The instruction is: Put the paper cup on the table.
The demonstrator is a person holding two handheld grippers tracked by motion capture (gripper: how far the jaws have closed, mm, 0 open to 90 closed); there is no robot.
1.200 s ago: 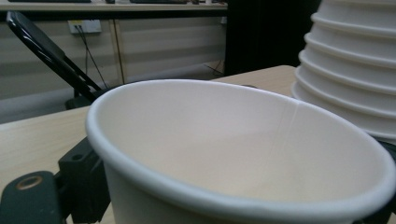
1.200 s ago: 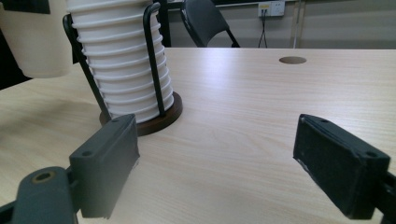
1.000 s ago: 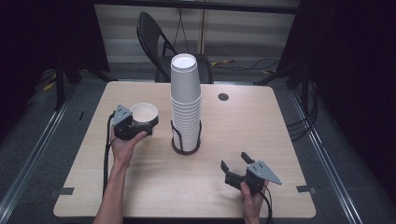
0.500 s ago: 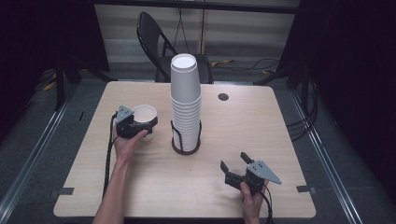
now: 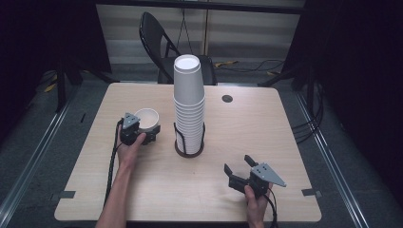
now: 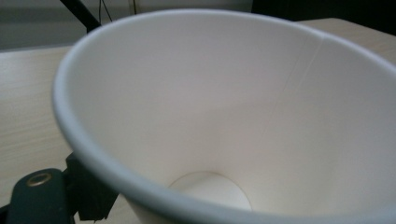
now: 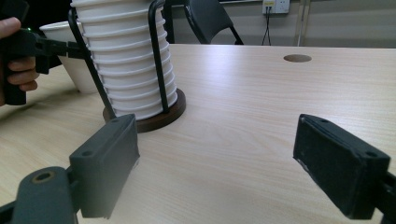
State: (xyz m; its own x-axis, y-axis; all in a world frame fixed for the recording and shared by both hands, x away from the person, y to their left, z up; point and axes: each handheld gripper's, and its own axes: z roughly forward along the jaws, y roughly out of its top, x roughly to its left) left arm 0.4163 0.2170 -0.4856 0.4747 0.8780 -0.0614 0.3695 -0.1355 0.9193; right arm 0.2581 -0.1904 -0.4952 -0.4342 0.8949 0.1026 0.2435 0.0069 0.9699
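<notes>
A tall stack of white paper cups (image 5: 189, 99) stands in a black wire holder with a round dark base (image 5: 188, 149) at the table's middle. To its left, my left gripper (image 5: 149, 129) is shut on a single white cup (image 5: 146, 118), mouth up. In the left gripper view I look into that cup (image 6: 243, 116), with one jaw showing beside its wall. My right gripper (image 5: 237, 164) rests near the front right, open, with nothing between its fingers. Its own view shows the gripper (image 7: 224, 163), the stack (image 7: 126, 60), the base (image 7: 156, 116) and the held cup (image 7: 74, 70) beyond.
The light wooden table (image 5: 285, 142) has a small round hole (image 5: 227, 99) at the back right. A black folding chair (image 5: 157, 42) stands behind the far edge. Cables (image 5: 311, 123) lie on the floor to the right. A cable (image 5: 113, 161) trails from the left gripper.
The left gripper and its cup have shifted very slightly toward the person. The right gripper has barely moved.
</notes>
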